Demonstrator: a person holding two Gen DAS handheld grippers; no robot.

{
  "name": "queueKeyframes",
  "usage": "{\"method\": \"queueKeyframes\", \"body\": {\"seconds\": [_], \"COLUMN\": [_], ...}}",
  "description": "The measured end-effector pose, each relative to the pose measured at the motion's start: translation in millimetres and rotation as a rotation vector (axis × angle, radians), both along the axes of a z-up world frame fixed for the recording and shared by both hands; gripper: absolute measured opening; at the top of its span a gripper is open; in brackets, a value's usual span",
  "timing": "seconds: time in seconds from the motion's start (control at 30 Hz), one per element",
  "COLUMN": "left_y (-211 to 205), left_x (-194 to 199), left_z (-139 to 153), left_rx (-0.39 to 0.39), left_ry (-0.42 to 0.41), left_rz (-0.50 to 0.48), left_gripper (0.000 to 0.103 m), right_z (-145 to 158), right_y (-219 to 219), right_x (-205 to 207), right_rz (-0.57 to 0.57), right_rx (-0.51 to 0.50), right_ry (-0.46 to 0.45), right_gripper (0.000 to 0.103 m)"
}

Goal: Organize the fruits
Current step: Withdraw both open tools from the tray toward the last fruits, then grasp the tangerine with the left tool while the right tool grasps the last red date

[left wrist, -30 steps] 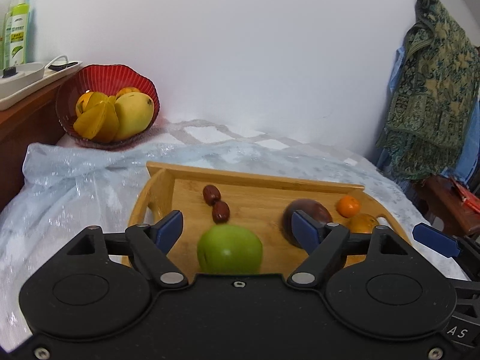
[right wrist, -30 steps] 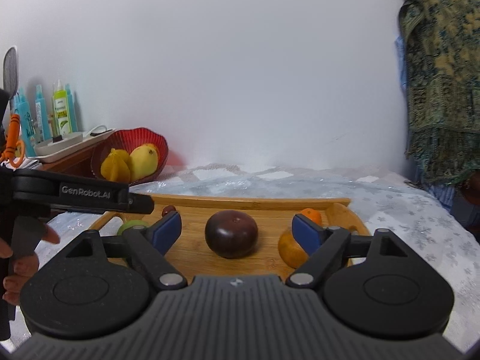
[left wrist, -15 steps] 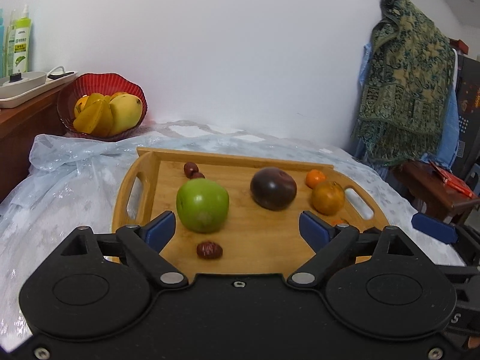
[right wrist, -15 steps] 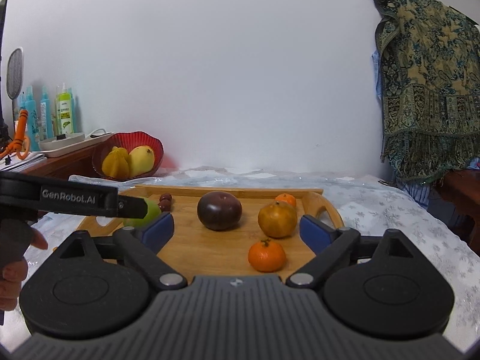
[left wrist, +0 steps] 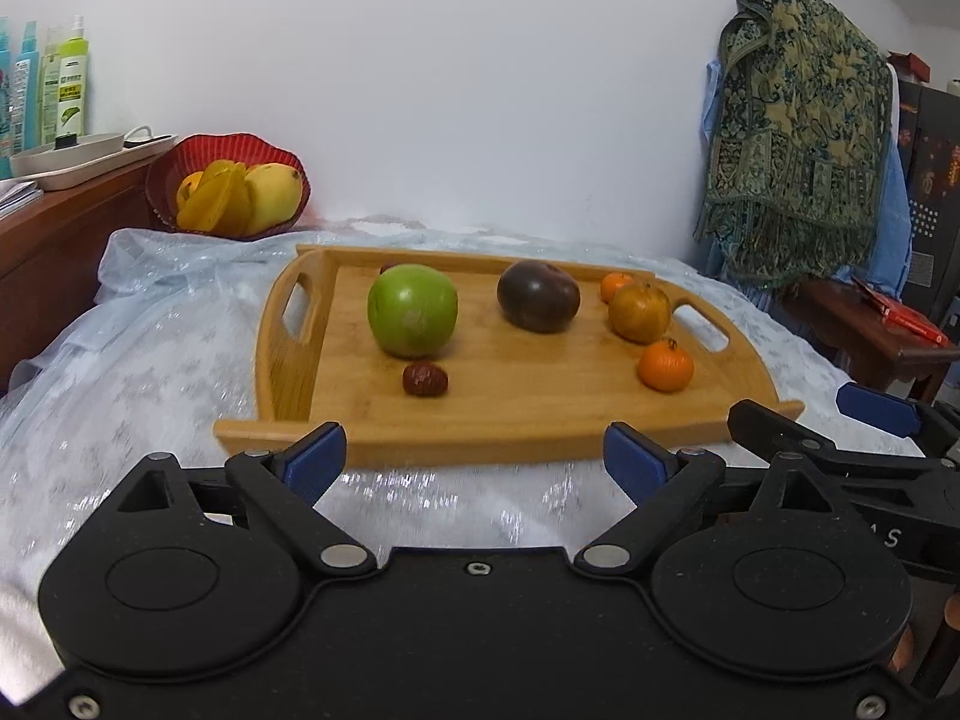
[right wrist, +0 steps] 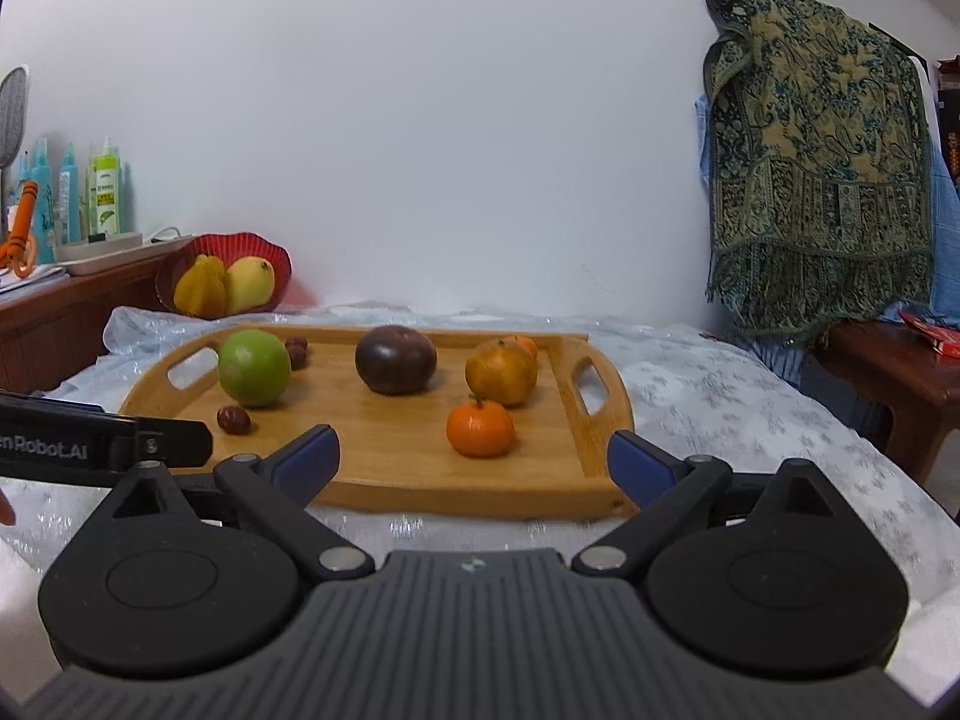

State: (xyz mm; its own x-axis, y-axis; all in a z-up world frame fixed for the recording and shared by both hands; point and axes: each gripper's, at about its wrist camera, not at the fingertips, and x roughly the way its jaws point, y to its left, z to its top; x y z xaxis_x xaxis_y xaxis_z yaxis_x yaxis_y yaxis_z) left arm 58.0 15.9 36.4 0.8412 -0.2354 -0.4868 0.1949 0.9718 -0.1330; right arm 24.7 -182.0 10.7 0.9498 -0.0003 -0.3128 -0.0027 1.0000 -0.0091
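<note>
On the wooden tray point(left wrist: 528, 414) sit a green apple point(left wrist: 413, 310), dark plum point(left wrist: 538, 296) and mandarins; both grippers' fingers (just widening) are released, grasping nothing.

Right hand-held gripper point(right wrist: 474, 465) wide, empty, before wooden tray point(right wrist: 372, 483); green apple point(right wrist: 254, 368) left.

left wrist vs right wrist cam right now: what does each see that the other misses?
Left wrist only: the right gripper's blue fingers poking in at the right edge, and an orange fruit behind the starfruit in the red basket.

Right wrist only: the left gripper's branded black arm at the left edge, an orange-handled tool on the side cabinet, and two dates clear behind the green apple.

Both: the wooden tray with green apple, dark purple fruit, tangerines and front date, the basket, the patterned shawl.
</note>
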Motion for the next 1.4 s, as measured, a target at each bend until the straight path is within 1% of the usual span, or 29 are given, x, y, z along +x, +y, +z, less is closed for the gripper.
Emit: {"method": "queueKeyframes", "body": {"seconds": [0.17, 0.23, 0.37, 0.47, 0.6, 0.73, 0.87, 0.9, 0.97, 1.0, 1.07, 1.17, 1.23, 1.33, 1.4], "left_y": [1, -1, -4, -3, -1, -5, -10, -12, -14, -15, -15, -15, -18, -22, -23], "left_x": [-16, -22, -33, -37, -39, -43, -44, -45, -47, -48, -48, -48, -47, -49, -49], "left_z": [-9, -13, -17, -20, -24, -28, -31, -32, -33, -34, -35, -39, -43, -44, -44], "left_rx": [-0.002, 0.014, 0.042, 0.028, 0.02, 0.042, 0.059, 0.059, 0.063, 0.064, 0.057, 0.045, 0.062, 0.087, 0.085], "left_ry": [0.015, 0.012, -0.002, 0.005, 0.022, 0.026, 0.039, 0.039, 0.038, 0.04, 0.052, 0.071, 0.086, 0.075, 0.074], "left_rz": [-0.003, -0.011, -0.007, 0.0, 0.0, 0.008, -0.014, -0.018, -0.021, -0.027, -0.034, -0.036, -0.049, -0.063, -0.073], "left_gripper": [0.094, 0.098, 0.1, 0.101, 0.101, 0.101, 0.101, 0.101, 0.099, 0.097, 0.092, 0.084, 0.075, 0.07, 0.066], "right_z": [-9, -14, -19, -21, -25, -27, -29, -30, -30, -31, -32, -32, -33, -34, -34], "right_y": [2, 3, 7, 5, 7, 9, 9, 9, 9, 10, 11, 14, 15, 16, 15], "right_x": [-8, -11, -15, -16, -18, -17, -14, -14, -14, -13, -13, -12, -12, -11, -11], "right_rz": [-0.005, 0.001, -0.001, 0.006, 0.01, 0.02, 0.018, 0.017, 0.018, 0.018, 0.022, 0.03, 0.035, 0.038, 0.037], "right_rx": [0.011, 0.012, 0.002, 0.021, 0.016, 0.021, 0.031, 0.032, 0.031, 0.03, 0.029, 0.018, 0.011, 0.013, 0.02], "right_ry": [0.035, 0.05, 0.071, 0.081, 0.097, 0.113, 0.131, 0.133, 0.138, 0.141, 0.147, 0.148, 0.152, 0.16, 0.161], "right_gripper": [0.102, 0.102, 0.101, 0.1, 0.098, 0.09, 0.079, 0.078, 0.073, 0.072, 0.066, 0.059, 0.056, 0.053, 0.052]}}
